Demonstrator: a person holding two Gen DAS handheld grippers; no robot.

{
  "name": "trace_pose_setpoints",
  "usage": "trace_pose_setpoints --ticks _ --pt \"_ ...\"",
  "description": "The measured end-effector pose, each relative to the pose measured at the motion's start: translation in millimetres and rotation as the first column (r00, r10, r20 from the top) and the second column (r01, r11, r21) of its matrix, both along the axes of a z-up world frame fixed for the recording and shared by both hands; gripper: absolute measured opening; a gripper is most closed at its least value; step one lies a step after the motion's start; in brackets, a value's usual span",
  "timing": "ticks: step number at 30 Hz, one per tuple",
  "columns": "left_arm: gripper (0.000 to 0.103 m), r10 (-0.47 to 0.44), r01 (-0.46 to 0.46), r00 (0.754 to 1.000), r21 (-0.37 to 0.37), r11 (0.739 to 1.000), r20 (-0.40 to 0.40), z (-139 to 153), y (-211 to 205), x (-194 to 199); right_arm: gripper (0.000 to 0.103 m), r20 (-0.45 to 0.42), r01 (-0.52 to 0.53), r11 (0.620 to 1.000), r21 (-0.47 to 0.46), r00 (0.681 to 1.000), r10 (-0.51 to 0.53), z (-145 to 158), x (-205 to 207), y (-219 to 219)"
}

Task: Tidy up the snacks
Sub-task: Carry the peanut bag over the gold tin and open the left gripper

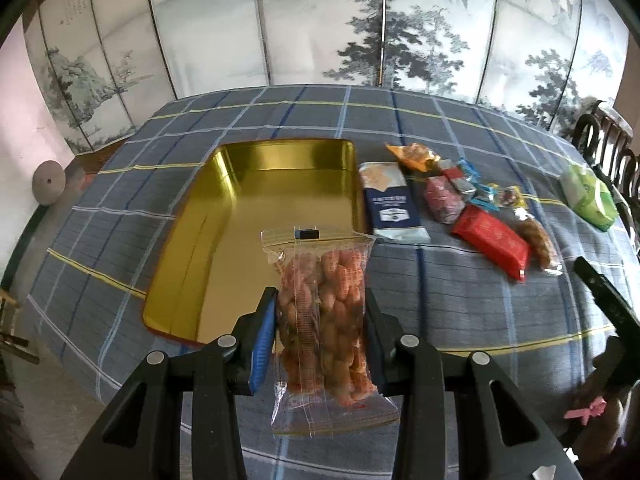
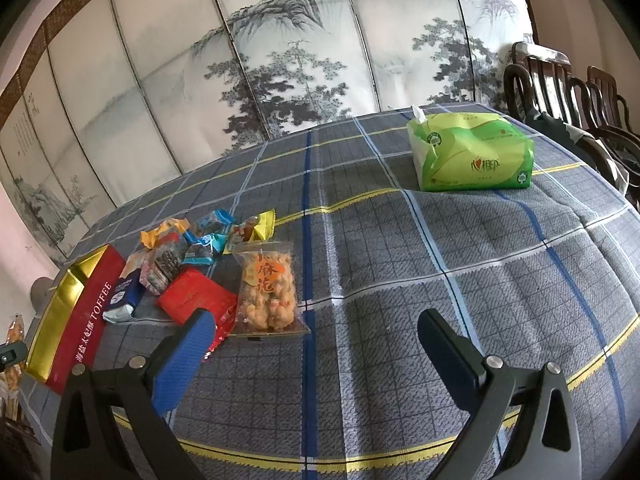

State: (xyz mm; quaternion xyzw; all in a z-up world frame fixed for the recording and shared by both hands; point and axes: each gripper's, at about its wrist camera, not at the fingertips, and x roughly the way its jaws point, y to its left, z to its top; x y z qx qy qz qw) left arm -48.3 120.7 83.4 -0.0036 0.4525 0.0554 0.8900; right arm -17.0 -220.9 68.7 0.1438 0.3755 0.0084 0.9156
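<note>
My left gripper (image 1: 320, 304) is shut on a clear bag of fried dough twists (image 1: 324, 312), held above the near right edge of the open gold tin (image 1: 224, 216). The tin looks empty inside. Right of it lie a blue-white packet (image 1: 392, 204), a red packet (image 1: 492, 240), another twist bag (image 1: 536, 240) and several small wrapped sweets (image 1: 460, 180). My right gripper (image 2: 316, 328) is open and empty above the cloth, right of the twist bag (image 2: 266, 288), the red packet (image 2: 196, 296) and the red-sided tin (image 2: 86, 320).
A green tissue pack (image 2: 472, 152) sits at the table's far right, also in the left wrist view (image 1: 588, 196). Dark wooden chairs (image 2: 568, 84) stand at the right edge. A painted folding screen (image 1: 320, 24) stands behind the checked tablecloth (image 2: 440, 264).
</note>
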Motion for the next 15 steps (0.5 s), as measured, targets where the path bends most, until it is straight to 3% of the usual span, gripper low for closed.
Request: trace_pose_setpoints --ticks 15 --pt "0.036 0.017 -0.016 1.0 0.054 0.998 -0.013 -4.6 28.3 39.0 0.103 -0.001 -0.01 1.0 -0.003 1.0 0.01 -0.2 -1.6 1.1"
